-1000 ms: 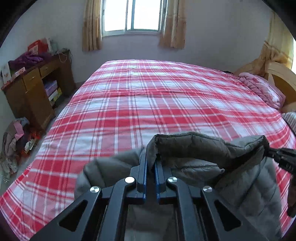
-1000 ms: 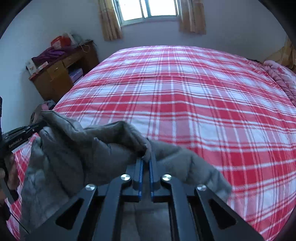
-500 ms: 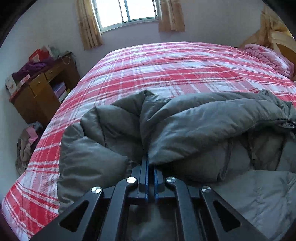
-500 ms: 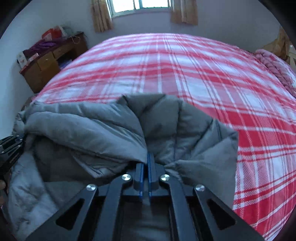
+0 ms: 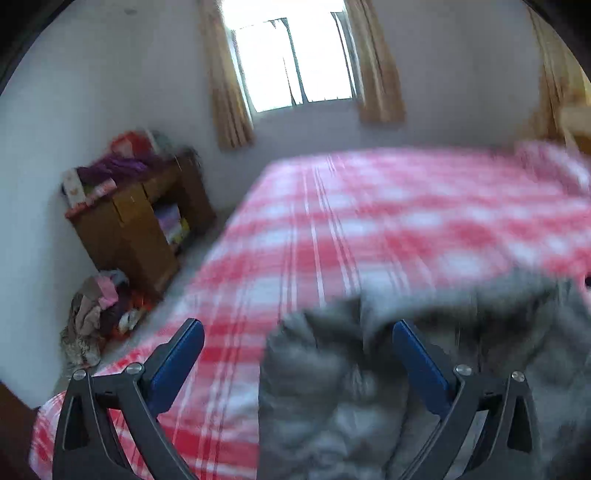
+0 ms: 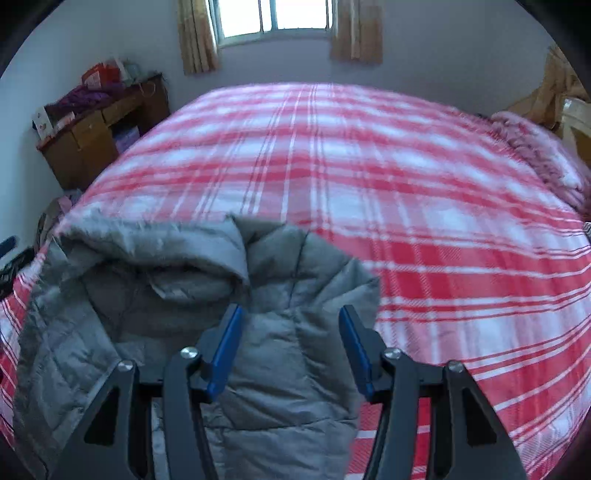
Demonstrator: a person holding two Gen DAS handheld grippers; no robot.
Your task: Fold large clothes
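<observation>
A grey quilted puffer jacket (image 6: 280,354) lies bunched at the near edge of the bed with the red and white plaid cover (image 6: 369,177). My right gripper (image 6: 291,314) is open and empty just above the jacket's right part. In the left wrist view, which is blurred, the jacket (image 5: 332,387) shows between and right of the blue pads. My left gripper (image 5: 297,328) is wide open and empty over the jacket's left edge. A dark bit of the left gripper (image 6: 9,254) shows at the left edge of the right wrist view.
A wooden cabinet (image 5: 136,221) with clothes on top stands against the left wall, with a pile of clothes (image 5: 96,317) on the floor beside it. A pink blanket (image 6: 535,155) lies at the bed's far right by the headboard. A curtained window (image 6: 273,18) is behind.
Both grippers were shut on the jacket and carried it down onto the bed. Now both have opened and let go, and the jacket lies loose. The left view has swung upward.
</observation>
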